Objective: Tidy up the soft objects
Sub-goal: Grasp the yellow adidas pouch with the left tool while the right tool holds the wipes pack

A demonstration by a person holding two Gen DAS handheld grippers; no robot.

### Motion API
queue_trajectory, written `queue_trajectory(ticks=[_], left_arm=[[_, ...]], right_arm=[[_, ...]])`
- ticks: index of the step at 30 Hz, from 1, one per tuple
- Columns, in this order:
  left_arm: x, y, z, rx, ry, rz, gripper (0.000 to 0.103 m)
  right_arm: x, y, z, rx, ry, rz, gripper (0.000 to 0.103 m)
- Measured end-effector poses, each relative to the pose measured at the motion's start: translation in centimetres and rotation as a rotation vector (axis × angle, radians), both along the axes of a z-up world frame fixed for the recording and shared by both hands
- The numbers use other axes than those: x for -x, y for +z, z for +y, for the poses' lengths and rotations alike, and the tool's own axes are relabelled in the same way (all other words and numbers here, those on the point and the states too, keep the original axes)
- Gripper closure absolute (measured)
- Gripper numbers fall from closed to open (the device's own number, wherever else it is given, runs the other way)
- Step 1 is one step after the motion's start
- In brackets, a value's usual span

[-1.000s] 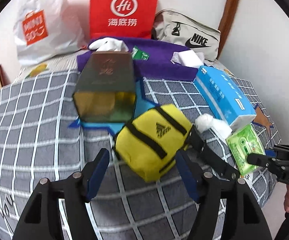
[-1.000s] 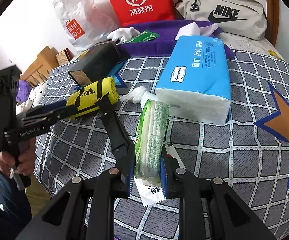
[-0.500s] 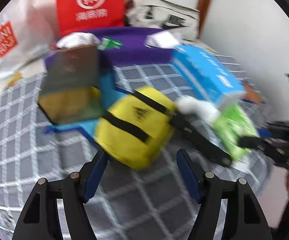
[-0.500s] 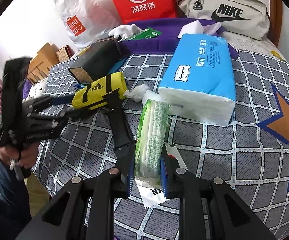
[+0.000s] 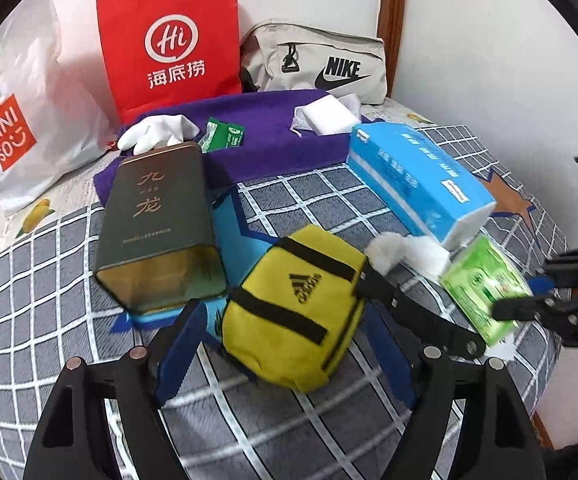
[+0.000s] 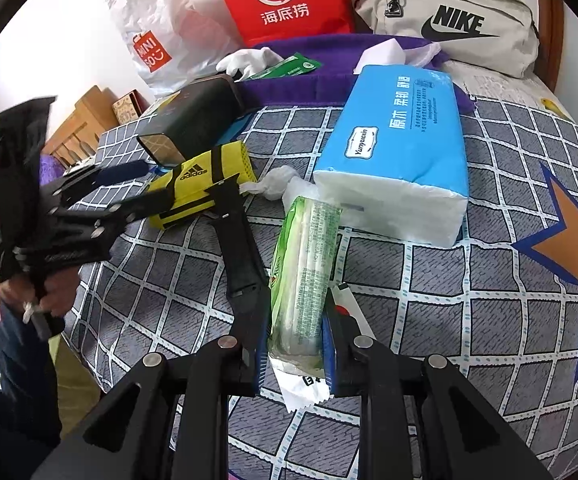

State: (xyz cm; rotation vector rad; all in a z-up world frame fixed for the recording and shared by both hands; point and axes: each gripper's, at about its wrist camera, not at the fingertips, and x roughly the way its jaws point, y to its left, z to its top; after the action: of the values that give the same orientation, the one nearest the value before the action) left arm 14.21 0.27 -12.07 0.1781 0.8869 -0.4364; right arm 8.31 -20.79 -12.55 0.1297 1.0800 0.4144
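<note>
A yellow Adidas pouch (image 5: 297, 308) lies on the checked bedspread (image 5: 49, 280), its black strap (image 5: 417, 316) trailing right. My left gripper (image 5: 285, 348) straddles the pouch with its jaws opening; the blue pads stand just off its sides. From the right wrist view, that gripper (image 6: 129, 188) reaches in from the left at the pouch (image 6: 209, 176). My right gripper (image 6: 295, 356) is shut on a green tissue pack (image 6: 305, 272) near the bed's edge. The left wrist view also shows the pack (image 5: 485, 288) with the right gripper (image 5: 529, 296) on it.
A dark tin box (image 5: 157, 224) lies left of the pouch and a blue tissue pack (image 5: 417, 184) to its right, with crumpled white tissue (image 5: 393, 248) between. Behind are a purple towel (image 5: 265, 132), a red paper bag (image 5: 169, 44), a Miniso bag (image 5: 13, 120) and a Nike bag (image 5: 317, 64).
My left gripper has rolled and shifted a little, and its jaws have spread wider around the yellow pouch. The right gripper and the green pack have stayed put.
</note>
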Motion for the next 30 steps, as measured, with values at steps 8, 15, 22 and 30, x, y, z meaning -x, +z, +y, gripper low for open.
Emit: queue_trajectory(ticks=[8, 15, 22, 30], left_arm=[[1.0, -1.5, -1.0, -0.023, -0.078, 0.062, 0.024], [1.7, -0.6, -1.8, -0.082, -0.093, 0.018, 0.024], [0.0, -2.2, -3.8, -0.157, -0.083, 0.044, 0.024], [0.1, -2.3, -4.0, -0.16, -0.039, 0.052, 0.038]], right_arm=[[0.0, -0.1, -0.2, -0.008, 0.005, 0.006, 0.08], [0.0, -0.2, -0.4, -0.016, -0.004, 0.01, 0.08], [-0.5, -0.5, -0.1, -0.003, -0.01, 0.024, 0.079], [-0.9, -0.1, 0.4, -0.011, -0.021, -0.008, 0.082]])
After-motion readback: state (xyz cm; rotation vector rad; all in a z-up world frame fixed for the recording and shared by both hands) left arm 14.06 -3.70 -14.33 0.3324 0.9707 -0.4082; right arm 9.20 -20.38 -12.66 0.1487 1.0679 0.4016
